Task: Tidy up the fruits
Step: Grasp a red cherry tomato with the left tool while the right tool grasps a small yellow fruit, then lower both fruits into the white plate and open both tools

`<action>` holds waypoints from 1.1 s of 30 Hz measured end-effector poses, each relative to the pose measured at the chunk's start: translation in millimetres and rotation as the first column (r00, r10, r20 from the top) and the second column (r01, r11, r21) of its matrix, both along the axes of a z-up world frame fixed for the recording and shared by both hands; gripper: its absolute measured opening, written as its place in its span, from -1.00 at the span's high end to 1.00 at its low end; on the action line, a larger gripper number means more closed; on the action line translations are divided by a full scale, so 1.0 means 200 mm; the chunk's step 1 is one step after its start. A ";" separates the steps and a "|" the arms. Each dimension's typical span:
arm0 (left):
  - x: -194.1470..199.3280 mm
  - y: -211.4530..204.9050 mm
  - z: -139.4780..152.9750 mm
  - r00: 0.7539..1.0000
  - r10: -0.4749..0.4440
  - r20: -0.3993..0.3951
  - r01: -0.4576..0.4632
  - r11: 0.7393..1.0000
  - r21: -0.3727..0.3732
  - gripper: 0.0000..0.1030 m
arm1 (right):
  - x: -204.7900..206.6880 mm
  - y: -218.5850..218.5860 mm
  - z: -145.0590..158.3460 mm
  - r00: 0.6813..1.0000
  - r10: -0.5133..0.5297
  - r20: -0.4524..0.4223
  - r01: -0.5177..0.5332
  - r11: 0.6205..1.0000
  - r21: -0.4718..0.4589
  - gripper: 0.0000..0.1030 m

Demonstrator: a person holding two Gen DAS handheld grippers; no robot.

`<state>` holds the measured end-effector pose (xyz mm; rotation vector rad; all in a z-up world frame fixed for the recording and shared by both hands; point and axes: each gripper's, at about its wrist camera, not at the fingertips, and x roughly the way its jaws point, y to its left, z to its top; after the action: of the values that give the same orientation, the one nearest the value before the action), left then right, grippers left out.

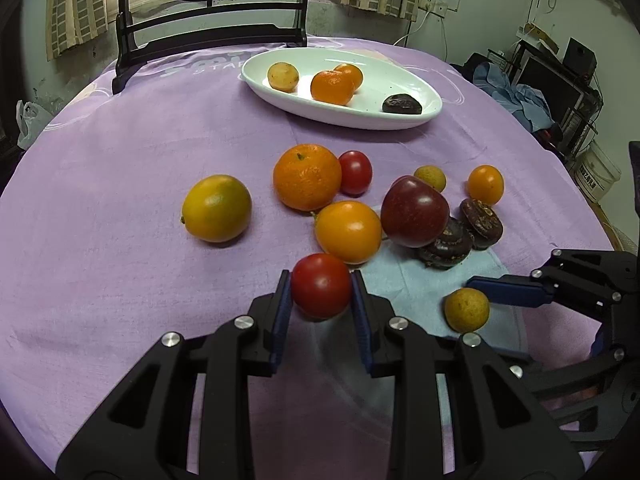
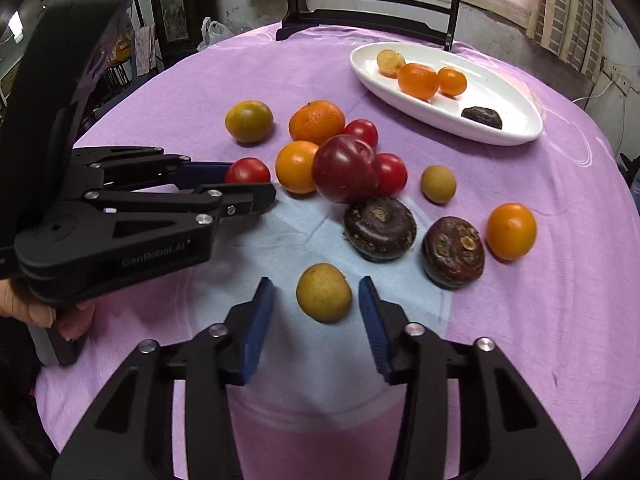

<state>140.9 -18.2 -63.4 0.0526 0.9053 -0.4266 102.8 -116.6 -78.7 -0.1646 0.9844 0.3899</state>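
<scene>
My left gripper [image 1: 320, 292] is shut on a red tomato [image 1: 321, 285]; it also shows in the right wrist view [image 2: 240, 184] with the tomato [image 2: 247, 171] between its fingers. My right gripper [image 2: 316, 300] is open, its fingers either side of a small yellow-brown fruit [image 2: 324, 292] without touching it; the fruit also shows in the left wrist view [image 1: 467, 309]. A white oval plate [image 1: 416, 76] at the back holds two small oranges, a yellow-brown fruit and a dark one.
Loose fruit lies mid-table: a green-yellow citrus [image 1: 216, 208], an orange [image 1: 307, 177], a dark red plum [image 1: 414, 211], orange tomatoes, red tomatoes, two dark water chestnuts [image 2: 379, 229]. A dark chair [image 1: 208, 36] stands behind the purple cloth [image 1: 120, 160].
</scene>
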 end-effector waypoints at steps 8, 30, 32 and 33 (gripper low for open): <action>0.00 -0.01 -0.01 1.000 -0.007 -0.001 0.007 1.000 0.004 0.43 | -0.03 -0.11 0.03 0.998 -0.054 0.029 0.053 0.997 0.058 0.47; 0.15 -0.13 0.58 0.983 0.002 0.184 -0.007 1.000 0.028 0.43 | 0.07 -0.51 0.57 0.946 -0.161 0.281 0.108 0.975 0.194 0.47; 0.24 -0.16 0.59 0.983 0.012 0.185 -0.020 0.999 0.037 0.43 | 0.16 -0.50 0.56 0.941 -0.161 0.297 0.112 0.978 0.174 0.47; 0.29 -0.17 0.58 0.984 0.019 0.179 -0.027 0.999 0.041 0.43 | 0.21 -0.49 0.54 0.940 -0.159 0.301 0.117 0.981 0.151 0.48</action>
<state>199.4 -52.6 53.4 0.1183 0.7374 -0.3747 144.4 -215.0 29.8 -0.0345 0.6505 0.2870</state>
